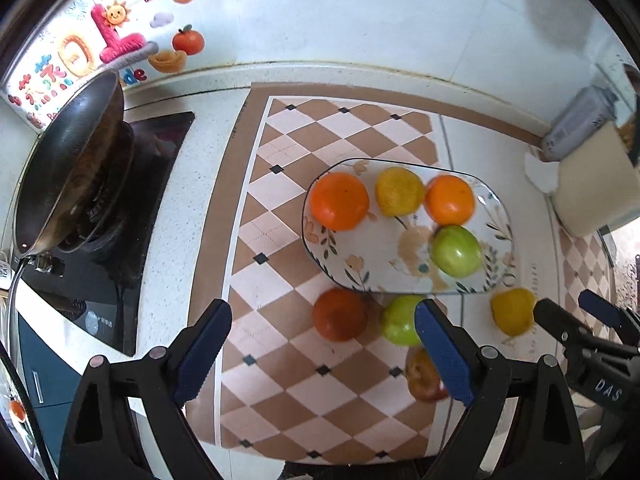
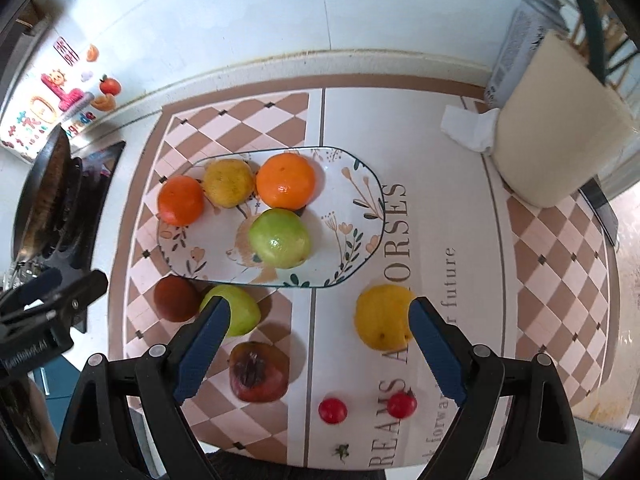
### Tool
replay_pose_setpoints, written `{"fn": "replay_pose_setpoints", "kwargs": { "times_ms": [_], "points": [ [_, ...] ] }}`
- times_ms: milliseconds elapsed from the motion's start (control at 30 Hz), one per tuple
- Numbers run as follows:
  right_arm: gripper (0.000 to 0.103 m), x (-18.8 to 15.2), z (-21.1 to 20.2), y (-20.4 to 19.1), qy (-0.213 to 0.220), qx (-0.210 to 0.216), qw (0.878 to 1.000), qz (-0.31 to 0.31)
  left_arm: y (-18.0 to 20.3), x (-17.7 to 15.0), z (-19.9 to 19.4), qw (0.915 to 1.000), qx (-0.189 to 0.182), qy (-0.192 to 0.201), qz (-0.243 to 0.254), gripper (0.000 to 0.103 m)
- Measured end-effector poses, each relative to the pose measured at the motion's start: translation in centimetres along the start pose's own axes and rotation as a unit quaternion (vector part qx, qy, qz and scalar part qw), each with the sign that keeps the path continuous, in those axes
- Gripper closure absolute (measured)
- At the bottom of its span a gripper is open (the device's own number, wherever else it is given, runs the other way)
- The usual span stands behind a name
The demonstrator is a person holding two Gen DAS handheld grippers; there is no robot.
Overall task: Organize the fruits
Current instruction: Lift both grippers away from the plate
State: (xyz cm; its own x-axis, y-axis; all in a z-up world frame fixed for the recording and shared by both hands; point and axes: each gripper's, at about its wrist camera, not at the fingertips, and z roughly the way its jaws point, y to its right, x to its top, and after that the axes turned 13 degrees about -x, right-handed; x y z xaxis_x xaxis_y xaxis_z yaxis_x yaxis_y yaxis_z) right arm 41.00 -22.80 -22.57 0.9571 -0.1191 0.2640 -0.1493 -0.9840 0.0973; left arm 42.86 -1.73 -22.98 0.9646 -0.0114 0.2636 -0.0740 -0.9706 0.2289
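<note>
Your left hand-held gripper (image 1: 322, 348) and right hand-held gripper (image 2: 318, 346) both hang wide open and empty above the surface (image 2: 448, 208). The floral plate (image 2: 360, 184) at twelve o'clock already holds two oranges, a yellow fruit and a green apple (image 2: 279, 238), so the job looks about half done. Off the plate, toward six o'clock, lie a dark orange, a second green apple (image 2: 244, 308), a yellow lemon (image 2: 380, 316) and a bruised fruit (image 2: 258, 374); only the right view shows two cherry tomatoes (image 2: 332, 410), only the left the whole pan (image 1: 68, 168).
</note>
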Motion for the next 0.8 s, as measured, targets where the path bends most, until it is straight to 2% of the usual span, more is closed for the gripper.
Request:
{"fn": "replay_pose_setpoints", "kwargs": {
  "times_ms": [500, 800],
  "points": [
    [0.010, -3.7, -7.7, 1.7, 0.049, 0.008, 0.999, 0.010, 2.6, -2.9, -7.3, 0.9976, -0.013, 0.060, 0.031, 0.009],
    [0.010, -4.2, -11.1, 2.1, 0.073, 0.021, 0.997, 0.012, 3.2, -3.6, -9.5, 0.9964, -0.026, 0.076, 0.028, 0.009]
  ]
}}
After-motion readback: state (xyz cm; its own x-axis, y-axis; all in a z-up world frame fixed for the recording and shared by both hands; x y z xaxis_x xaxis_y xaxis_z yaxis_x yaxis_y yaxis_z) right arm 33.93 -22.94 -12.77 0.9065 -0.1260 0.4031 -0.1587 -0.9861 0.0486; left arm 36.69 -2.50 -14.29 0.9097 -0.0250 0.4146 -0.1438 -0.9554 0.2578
